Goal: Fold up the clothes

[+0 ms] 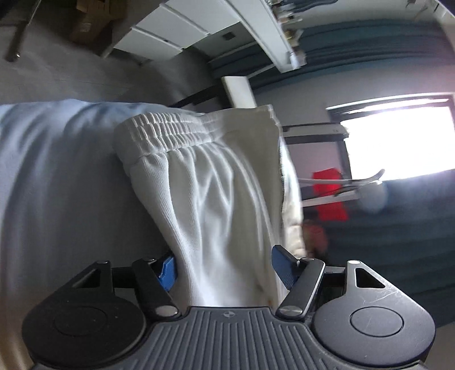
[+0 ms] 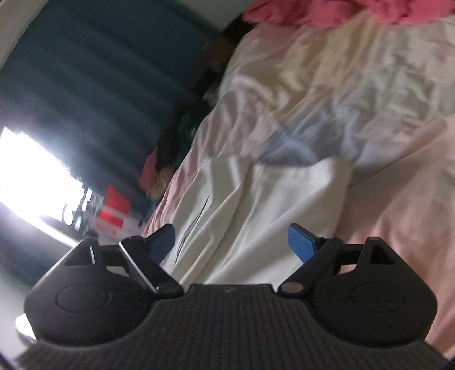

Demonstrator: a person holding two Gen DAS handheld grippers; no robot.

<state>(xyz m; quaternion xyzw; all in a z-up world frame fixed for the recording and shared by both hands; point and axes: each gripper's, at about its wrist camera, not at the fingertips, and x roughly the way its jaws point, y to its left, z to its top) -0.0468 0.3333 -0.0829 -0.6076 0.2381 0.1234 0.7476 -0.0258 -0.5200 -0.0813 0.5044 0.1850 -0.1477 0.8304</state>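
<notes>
Item: white garment [image 1: 221, 182], ribbed knit with a gathered elastic waistband [image 1: 159, 128] at its far end. In the left wrist view it is seen running from between the fingers of the left gripper [image 1: 224, 270] away toward the far side, over a pale blue sheet [image 1: 57, 170]. In the right wrist view a white cloth panel [image 2: 256, 205] is laid on a pink and cream bed cover [image 2: 384, 185], reaching down between the fingers of the right gripper [image 2: 231, 244]; whether this is the same piece cannot be told.

Grippers: on both, the blue pads are held spread with white cloth lying in the gap. Whether the cloth is gripped deeper in, below the pads, is hidden by each gripper body.

Step in hand, as judged: the garment is being carried or spread by its lower end, both views being motion-blurred. The scene would fit a piece being laid out for folding as well as one being doubled over.

Next move, as judged: a flat lie on the bed is called for, with edges matched and wrinkles drawn out.

Also noted: pink cloth heap [image 2: 327, 11] at the far edge; dark curtain [image 2: 85, 71]; bright window [image 1: 398, 139]
</notes>
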